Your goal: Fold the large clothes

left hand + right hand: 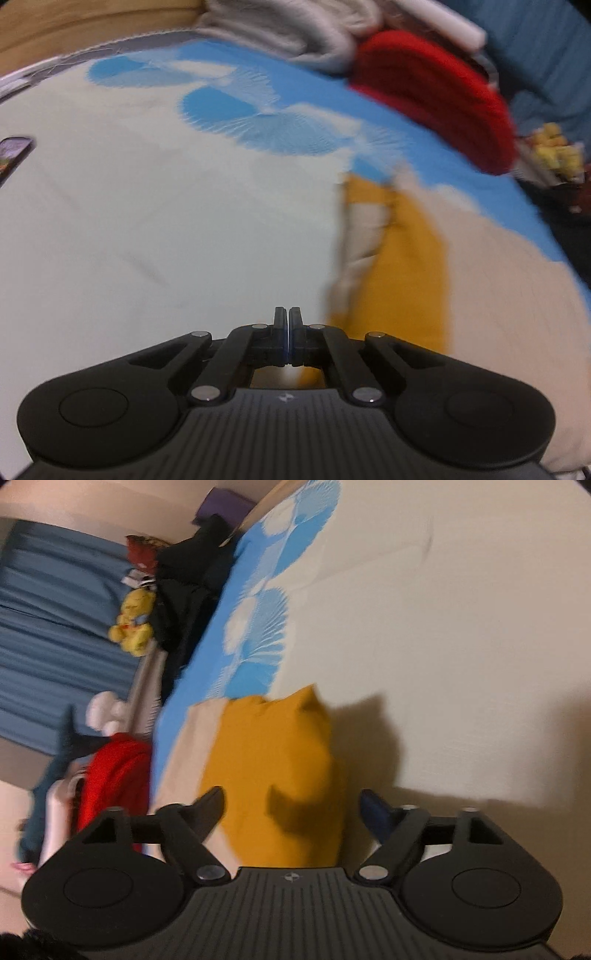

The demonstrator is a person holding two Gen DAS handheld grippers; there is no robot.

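A mustard-yellow garment (pixel 402 266) lies bunched on the cream bedsheet (pixel 147 221), to the right of my left gripper (pixel 287 314), whose fingers are pressed together with nothing visibly between them. In the right wrist view the same yellow garment (pixel 277 768) stands in a rumpled heap right in front of my right gripper (pixel 295 805). That gripper is open and empty, its fingers on either side of the heap's near end.
A red knitted item (pixel 436 99) and grey-white clothes (pixel 295 33) lie at the bed's far edge. A phone (pixel 14 155) lies at the left. Beside the bed are dark clothes (pixel 184 590), a yellow plush toy (pixel 135 620) and a blue curtain (pixel 55 627).
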